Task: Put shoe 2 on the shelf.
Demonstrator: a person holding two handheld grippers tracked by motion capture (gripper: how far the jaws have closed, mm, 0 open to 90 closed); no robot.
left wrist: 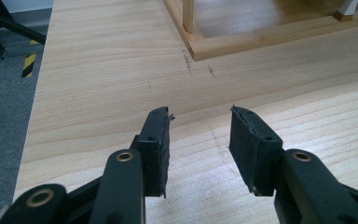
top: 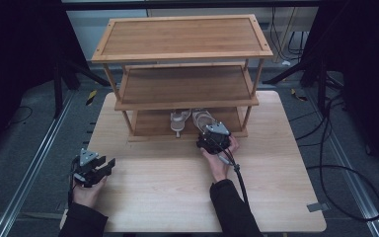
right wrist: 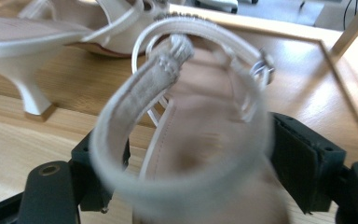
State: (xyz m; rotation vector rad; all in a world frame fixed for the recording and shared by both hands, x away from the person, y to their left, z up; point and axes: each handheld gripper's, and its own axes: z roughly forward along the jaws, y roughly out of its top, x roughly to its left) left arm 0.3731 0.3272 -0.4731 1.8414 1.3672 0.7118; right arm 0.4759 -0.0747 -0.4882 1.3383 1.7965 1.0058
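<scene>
Two pale strappy sandals lie on the bottom shelf [top: 150, 123] of a wooden shoe rack [top: 182, 34]. The left sandal [top: 179, 121] [right wrist: 23, 37] lies with its low heel toward me. My right gripper [top: 207, 131] [right wrist: 186, 140] is at the back of the right sandal [top: 202, 117] [right wrist: 165, 70]. That sandal's heel strap lies between the jaws, and the pads look just clear of it, so the gripper reads as open. My left gripper [top: 109, 164] [left wrist: 199, 116] rests open and empty near the table's left edge.
The rack has three shelves and stands at the back of the light wooden table [top: 177, 187]; its base corner [left wrist: 242, 44] is ahead of the left gripper. A black cable [top: 239, 180] trails from the right gripper. Grey floor and cables surround the table.
</scene>
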